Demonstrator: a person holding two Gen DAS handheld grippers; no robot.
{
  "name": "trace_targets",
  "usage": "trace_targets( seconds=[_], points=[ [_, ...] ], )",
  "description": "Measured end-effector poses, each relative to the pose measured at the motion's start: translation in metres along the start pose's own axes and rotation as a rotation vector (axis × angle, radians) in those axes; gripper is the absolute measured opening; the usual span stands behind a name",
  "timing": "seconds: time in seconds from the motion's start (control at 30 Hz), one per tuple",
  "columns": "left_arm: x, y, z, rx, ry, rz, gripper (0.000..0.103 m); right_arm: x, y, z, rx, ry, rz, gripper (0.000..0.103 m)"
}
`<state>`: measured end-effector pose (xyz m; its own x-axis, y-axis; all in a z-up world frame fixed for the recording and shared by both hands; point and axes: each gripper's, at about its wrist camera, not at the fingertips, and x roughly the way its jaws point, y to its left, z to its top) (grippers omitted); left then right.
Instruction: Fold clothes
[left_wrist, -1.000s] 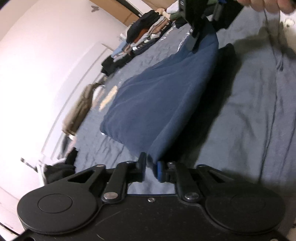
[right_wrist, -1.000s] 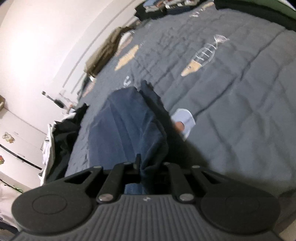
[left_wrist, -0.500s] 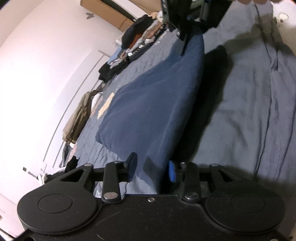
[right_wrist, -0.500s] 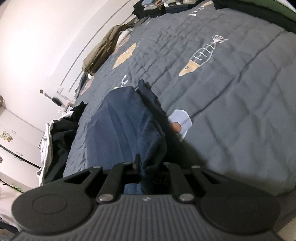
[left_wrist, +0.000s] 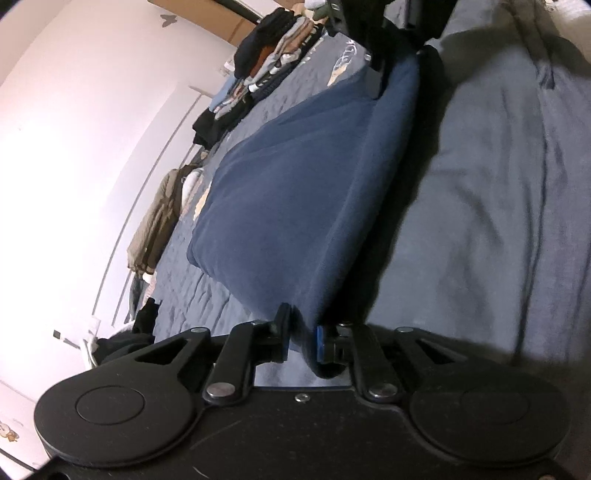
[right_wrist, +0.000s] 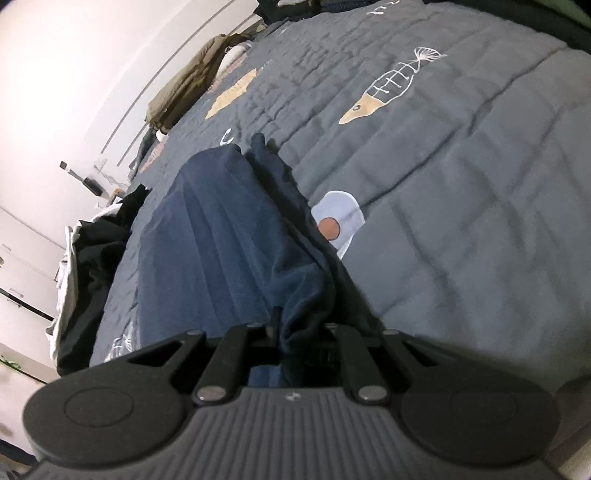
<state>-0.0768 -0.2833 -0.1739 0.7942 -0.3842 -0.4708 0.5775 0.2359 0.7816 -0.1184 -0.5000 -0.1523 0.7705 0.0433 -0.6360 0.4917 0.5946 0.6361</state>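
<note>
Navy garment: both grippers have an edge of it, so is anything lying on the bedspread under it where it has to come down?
Nothing visible does. The navy garment hangs between the left gripper and right gripper, each shut on it. The grey bedspread beside it is bare; the strip directly underneath is in shadow. The clothes piles sit well away.

I note a bed under a grey quilt (right_wrist: 461, 206) printed with fish-skeleton motifs. A navy garment (left_wrist: 295, 206) lies spread on it near me. A stack of folded clothes (left_wrist: 266, 77) sits at the far end, an olive garment (right_wrist: 184, 88) along the far-left edge, a dark heap (right_wrist: 96, 254) at left.
</note>
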Motion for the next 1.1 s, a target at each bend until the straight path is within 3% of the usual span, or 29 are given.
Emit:
trace_targets(
  seconds=[0.17,0.47,0.67,0.8,0.9,0.97,1.0,1.03,1.07,1.1],
  points=[
    [0.002,0.0,0.0,-0.007,0.001,-0.007,0.005,0.002,-0.001,-0.001,0.001,-0.006,-0.001,0.008],
    [-0.033,0.024,-0.005,-0.075,0.009,-0.029,0.003,-0.001,0.001,-0.008,0.017,0.025,0.041,0.009],
    [-0.074,0.04,-0.022,-0.113,0.064,-0.062,0.003,-0.012,0.013,-0.024,-0.001,0.133,0.107,0.009],
    [-0.107,0.047,-0.041,-0.119,0.123,-0.108,0.003,-0.021,0.03,-0.04,-0.096,0.253,0.171,0.009],
    [-0.112,0.048,-0.05,-0.156,0.189,-0.172,0.009,-0.02,0.039,-0.049,-0.221,0.341,0.152,0.01],
    [-0.115,0.047,-0.054,-0.193,0.209,-0.21,0.017,-0.022,0.04,-0.049,-0.282,0.347,0.127,0.023],
    [-0.117,0.047,-0.055,-0.208,0.221,-0.232,0.02,-0.026,0.039,-0.043,-0.304,0.334,0.107,0.025],
    [-0.119,0.05,-0.056,-0.234,0.223,-0.27,0.03,-0.03,0.039,-0.036,-0.325,0.319,0.086,0.027],
    [-0.122,0.053,-0.057,-0.267,0.222,-0.314,0.04,-0.037,0.039,-0.029,-0.36,0.27,0.045,0.029],
    [-0.127,0.058,-0.061,-0.307,0.208,-0.34,0.043,-0.045,0.039,-0.022,-0.396,0.218,0.002,0.029]
  ],
)
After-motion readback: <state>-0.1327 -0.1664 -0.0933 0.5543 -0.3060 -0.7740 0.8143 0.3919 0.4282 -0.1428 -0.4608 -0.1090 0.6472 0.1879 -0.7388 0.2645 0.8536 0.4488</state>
